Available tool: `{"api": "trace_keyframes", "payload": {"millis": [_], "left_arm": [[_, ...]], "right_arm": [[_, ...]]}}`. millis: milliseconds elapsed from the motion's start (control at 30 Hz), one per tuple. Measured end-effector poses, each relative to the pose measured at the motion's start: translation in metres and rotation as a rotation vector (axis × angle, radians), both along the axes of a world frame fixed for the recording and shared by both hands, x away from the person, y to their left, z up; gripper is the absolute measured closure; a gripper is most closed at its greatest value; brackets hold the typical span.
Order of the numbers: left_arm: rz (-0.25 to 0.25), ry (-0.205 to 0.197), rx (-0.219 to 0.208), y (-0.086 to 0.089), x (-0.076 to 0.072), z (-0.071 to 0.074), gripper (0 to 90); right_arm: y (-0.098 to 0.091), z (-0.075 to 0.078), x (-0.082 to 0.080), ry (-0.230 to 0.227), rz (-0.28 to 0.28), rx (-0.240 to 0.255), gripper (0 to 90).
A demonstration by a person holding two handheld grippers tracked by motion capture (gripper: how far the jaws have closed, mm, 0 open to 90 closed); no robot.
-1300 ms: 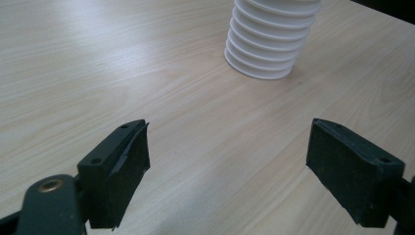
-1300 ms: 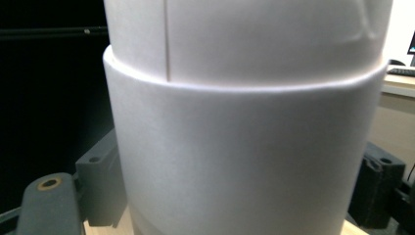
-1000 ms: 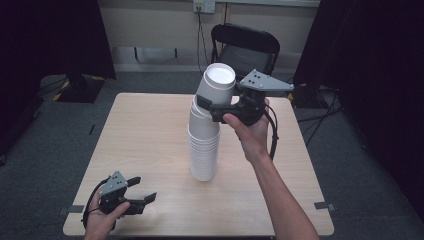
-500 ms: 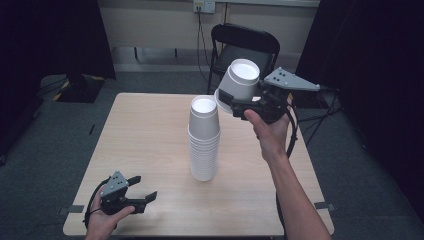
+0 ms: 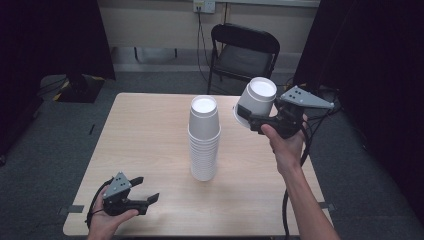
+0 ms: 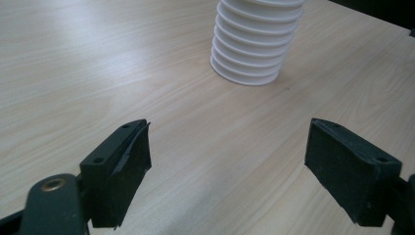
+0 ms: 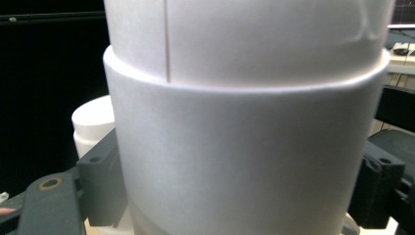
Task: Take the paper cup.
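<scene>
I have the right claw (image 5: 250, 119) clamped across the lower body of a single white cup (image 5: 256, 102), its jaws pressed against both sides as the right gripper view shows, and I hold it in the air, tilted and upside down, to the right of the stack of cups (image 5: 204, 140) and apart from it. I judge the grip sits low on the wall near the rim so the cup keeps its shape and can be set down mouth-first on the counter (image 5: 145, 135) without the jaws fouling the surface. The stack stands upright near the middle of the counter, mouths down, and the open wood to its right looks like the natural place for the lifted cup. My left claw (image 5: 145, 192) rests near the front left corner, jaws spread wide with nothing between them; in the left gripper view its pads (image 6: 122, 161) frame bare wood with the stack's base (image 6: 254, 44) well ahead. I keep it there, I think, to stay out of the way. A black folding chair (image 5: 243, 50) stands beyond the far edge, clear of the work. Only the stack itself could be knocked if I swing back left.
</scene>
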State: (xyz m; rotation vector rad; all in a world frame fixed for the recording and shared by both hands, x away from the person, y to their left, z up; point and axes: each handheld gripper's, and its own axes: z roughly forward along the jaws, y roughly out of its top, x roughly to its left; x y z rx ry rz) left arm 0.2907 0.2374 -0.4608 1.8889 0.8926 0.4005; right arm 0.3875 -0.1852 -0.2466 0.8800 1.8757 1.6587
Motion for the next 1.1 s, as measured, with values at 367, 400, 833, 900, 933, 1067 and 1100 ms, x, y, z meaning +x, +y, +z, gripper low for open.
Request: {"api": "trace_keyframes", "payload": {"millis": [367,400,833,900,933,1067,1100], "left_arm": [[0.010,-0.034,-0.036,-0.005,-0.003,0.001,22.6],[0.009,-0.047,-0.050,-0.006,-0.004,0.001,22.5],[-0.025,-0.069,-0.054,-0.023,-0.007,0.006,21.2],[-0.043,-0.066,-0.059,-0.027,-0.009,0.007,20.2],[-0.054,-0.061,-0.065,-0.029,-0.009,0.007,20.2],[-0.074,-0.063,-0.067,-0.037,-0.009,0.008,19.5],[-0.075,-0.068,-0.059,-0.040,-0.008,0.009,19.5]], "right_arm": [[-0.004,-0.025,-0.017,0.062,0.005,-0.002,15.3],[-0.005,-0.027,-0.018,0.068,0.009,0.002,15.3],[-0.007,-0.073,-0.037,0.192,0.045,0.026,15.4],[-0.006,-0.082,-0.038,0.209,0.052,0.029,15.4],[-0.006,-0.085,-0.038,0.214,0.053,0.031,15.4],[-0.004,-0.103,-0.038,0.250,0.062,0.040,15.4],[-0.003,-0.109,-0.039,0.266,0.068,0.042,15.4]]}}
